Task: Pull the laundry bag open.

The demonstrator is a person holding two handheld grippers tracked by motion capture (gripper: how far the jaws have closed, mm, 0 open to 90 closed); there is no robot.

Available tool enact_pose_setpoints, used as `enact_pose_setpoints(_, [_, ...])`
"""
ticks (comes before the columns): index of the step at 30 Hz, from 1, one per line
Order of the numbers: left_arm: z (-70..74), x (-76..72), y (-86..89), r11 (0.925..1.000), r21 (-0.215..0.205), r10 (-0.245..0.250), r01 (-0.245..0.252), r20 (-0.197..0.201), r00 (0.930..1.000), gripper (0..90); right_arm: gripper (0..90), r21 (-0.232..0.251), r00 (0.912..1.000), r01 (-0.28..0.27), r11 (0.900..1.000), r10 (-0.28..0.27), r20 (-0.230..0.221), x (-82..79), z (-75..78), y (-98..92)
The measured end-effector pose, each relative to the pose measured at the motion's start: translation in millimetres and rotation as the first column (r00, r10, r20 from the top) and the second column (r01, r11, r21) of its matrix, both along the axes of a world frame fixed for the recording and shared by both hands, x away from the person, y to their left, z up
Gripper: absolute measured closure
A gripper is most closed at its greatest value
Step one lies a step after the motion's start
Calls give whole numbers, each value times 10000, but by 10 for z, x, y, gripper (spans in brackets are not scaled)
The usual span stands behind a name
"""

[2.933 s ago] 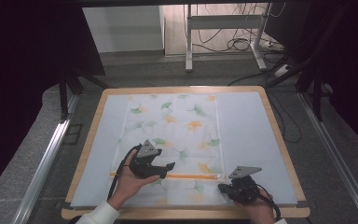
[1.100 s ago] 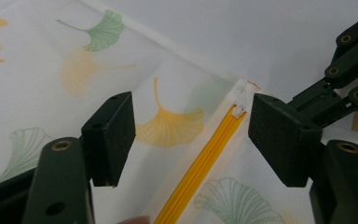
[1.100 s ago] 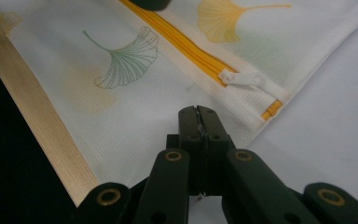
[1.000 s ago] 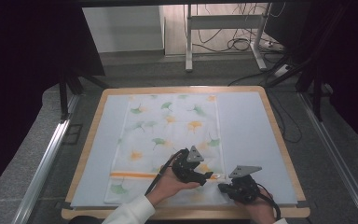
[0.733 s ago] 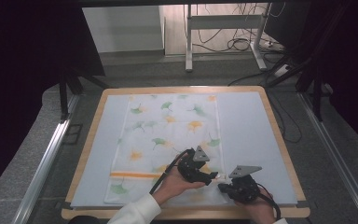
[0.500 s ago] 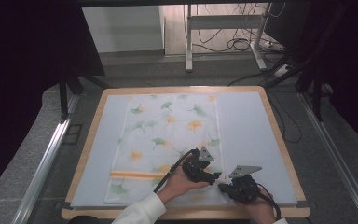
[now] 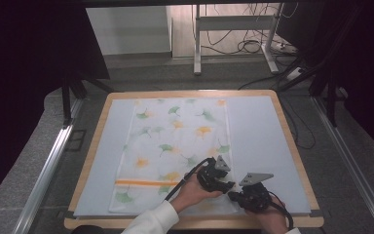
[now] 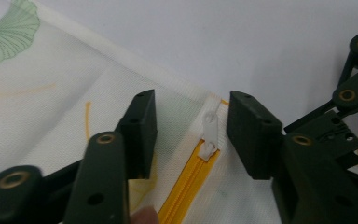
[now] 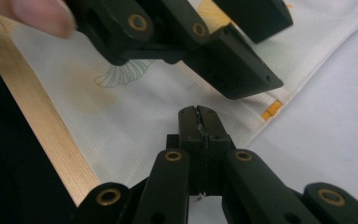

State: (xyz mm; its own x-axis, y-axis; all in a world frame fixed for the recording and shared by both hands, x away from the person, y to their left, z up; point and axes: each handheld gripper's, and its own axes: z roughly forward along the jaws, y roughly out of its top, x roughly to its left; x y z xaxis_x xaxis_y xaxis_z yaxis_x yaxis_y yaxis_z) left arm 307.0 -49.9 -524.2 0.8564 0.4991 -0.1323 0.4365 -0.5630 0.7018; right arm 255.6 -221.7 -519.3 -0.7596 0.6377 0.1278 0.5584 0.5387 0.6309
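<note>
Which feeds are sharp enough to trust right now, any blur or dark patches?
High view: table evenly lit, surroundings black. Left gripper view: zipper pull sharp, near linkage soft. Right gripper view: mesh bag crisp, a blurred fingertip at the top.

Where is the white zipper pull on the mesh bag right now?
In the left gripper view the white zipper pull sits between the left gripper's open jaws, at the end of the yellow zipper, near the bag's corner.

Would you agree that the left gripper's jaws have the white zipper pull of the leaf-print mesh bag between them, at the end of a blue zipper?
Not quite: the zipper is orange-yellow, not blue, as the left gripper view shows. The white zipper pull does lie between the left gripper's jaws, on the leaf-print mesh bag.
</note>
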Motion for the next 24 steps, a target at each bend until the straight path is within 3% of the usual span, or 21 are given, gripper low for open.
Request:
enact_pose_setpoints(14, [-31, -11, 11, 9998, -164, -110, 106, -211, 9997, 793, 886, -14, 10000, 12, 10000, -11, 18, -2, 0, 6])
enact_pose_setpoints(24, [-2, -72, -43, 9998, 162, -72, 69, 200, 9998, 845, 886, -67, 10000, 9, 10000, -9, 51, -2, 2, 12])
